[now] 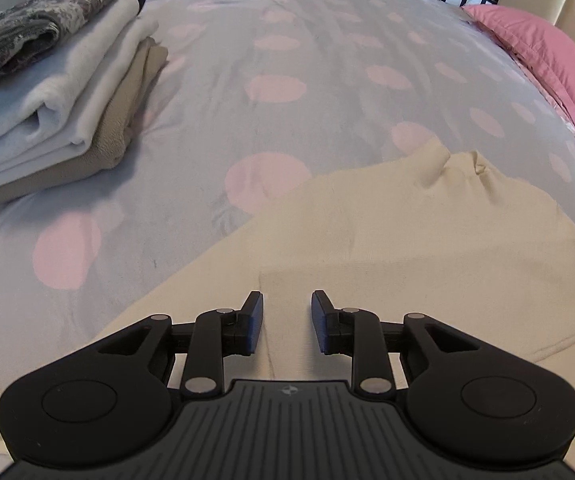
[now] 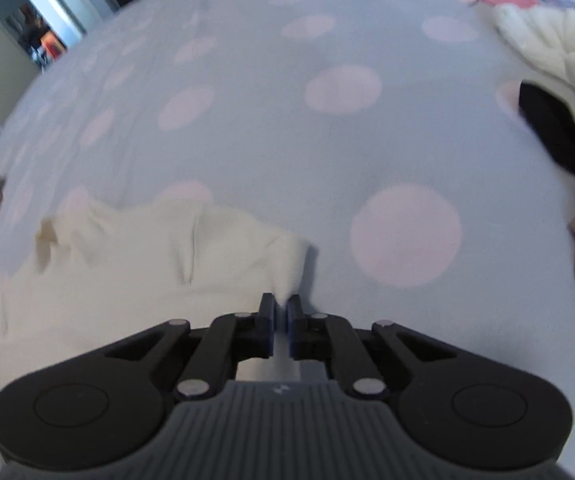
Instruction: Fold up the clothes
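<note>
A cream knit garment (image 1: 387,232) lies spread on the bed, partly folded, with a doubled layer just under my left gripper (image 1: 287,300). That gripper hovers over it with its jaws open; cloth shows through the gap and neither pad presses on it. In the right wrist view the same cream garment (image 2: 147,248) stretches away to the left. My right gripper (image 2: 281,304) is shut on its right-hand edge, and a pinch of fabric rises between the pads.
The bedspread (image 1: 287,60) is lilac with pink dots. A stack of folded clothes (image 1: 59,112) sits at the far left, and a pink pillow (image 1: 547,52) at the far right. A loose white garment (image 2: 559,48) and a black one (image 2: 559,140) are heaped to the right.
</note>
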### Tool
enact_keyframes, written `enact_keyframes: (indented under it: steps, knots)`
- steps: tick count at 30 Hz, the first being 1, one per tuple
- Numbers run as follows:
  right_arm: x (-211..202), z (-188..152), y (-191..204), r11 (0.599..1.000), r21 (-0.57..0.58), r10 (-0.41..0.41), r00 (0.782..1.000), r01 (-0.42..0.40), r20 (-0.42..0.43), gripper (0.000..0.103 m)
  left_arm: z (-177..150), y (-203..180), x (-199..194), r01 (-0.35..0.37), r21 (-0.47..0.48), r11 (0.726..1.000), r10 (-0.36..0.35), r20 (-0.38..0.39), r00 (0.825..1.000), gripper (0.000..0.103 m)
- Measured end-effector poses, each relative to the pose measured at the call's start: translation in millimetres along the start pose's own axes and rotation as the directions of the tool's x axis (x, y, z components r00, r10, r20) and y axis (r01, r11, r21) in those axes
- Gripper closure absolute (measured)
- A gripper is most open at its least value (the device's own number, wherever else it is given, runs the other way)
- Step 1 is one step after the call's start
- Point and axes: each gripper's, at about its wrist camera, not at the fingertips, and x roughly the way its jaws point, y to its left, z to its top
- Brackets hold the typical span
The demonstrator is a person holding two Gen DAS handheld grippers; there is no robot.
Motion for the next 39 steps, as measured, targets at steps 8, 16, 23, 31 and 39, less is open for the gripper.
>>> enact_keyframes:
  steps: [8, 16, 23, 31, 39]
  knots:
    - [0.5, -5.0, -0.7, 0.996, -0.074, -0.054, 0.999, 0.054, 0.001, 0.087, 2.6, 16.8, -23.0, -0.012, -0.011, 1.000, 0.012, 0.036, 0.999, 0.078]
    - [-40.9, -16.9, 4.6, 0.989, -0.143, -0.026, 1.000, 0.027, 0.007, 0.068, -6.9, 64.2, -52.6, -0.117, -0.051, 0.992, 0.120, 0.059, 0.991, 0.065]
    - [-64.0, -40.3, 9.5, 0.982, -0.189, 0.010, 1.000, -0.015, -0.029, 0.059, -26.1, 121.5, -78.4, -0.242, -0.164, 0.956, 0.255, 0.061, 0.965, 0.064]
    - [-85.7, -57.7, 10.7, 0.972, -0.228, 0.048, 0.998, -0.053, -0.028, 0.056, -55.7, 176.6, -96.3, -0.425, -0.245, 0.871, 0.444, 0.022, 0.896, 0.056]
    - [-81.6, -63.6, 4.1, 0.972, -0.230, 0.033, 0.998, -0.043, -0.047, 0.056, -91.6, 226.2, -100.5, -0.491, -0.390, 0.779, 0.505, -0.075, 0.860, 0.056]
